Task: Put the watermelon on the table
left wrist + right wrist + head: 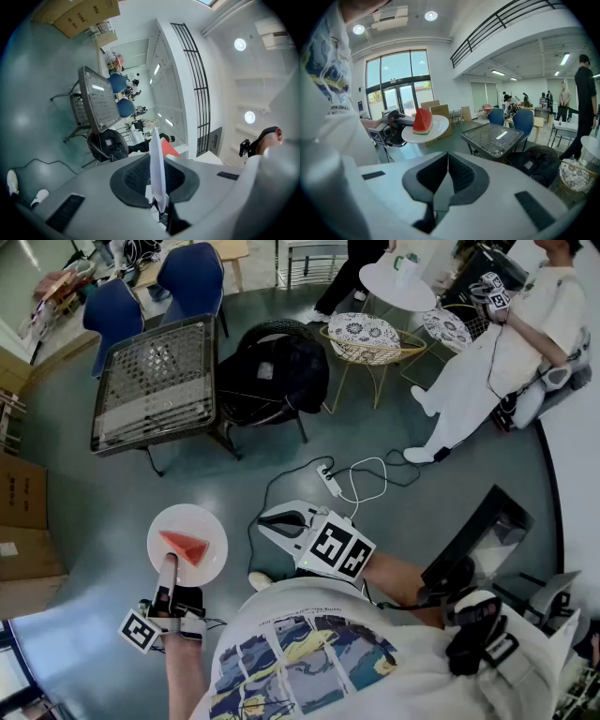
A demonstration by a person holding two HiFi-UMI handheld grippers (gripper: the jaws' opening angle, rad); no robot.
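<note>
A red watermelon slice (185, 546) lies on a round white plate (211, 559) at the lower left of the head view. My left gripper (169, 565) is shut on the plate's near rim and holds it level above the floor. In the left gripper view the plate (157, 173) stands edge-on between the jaws, with the watermelon (169, 149) behind it. My right gripper (273, 518) hangs to the right of the plate, shut and with nothing in it. Its own view shows the watermelon (423, 121), the plate (436, 129) and the left gripper (390, 126). The dark mesh-topped table (155, 385) stands farther ahead.
A black chair with a bag (272, 376) stands right of the table, blue chairs (192, 277) behind it. A power strip with cables (330, 479) lies on the floor ahead. A seated person (497, 362) and wicker chairs (364, 338) are at the far right. Cardboard boxes (19, 493) line the left.
</note>
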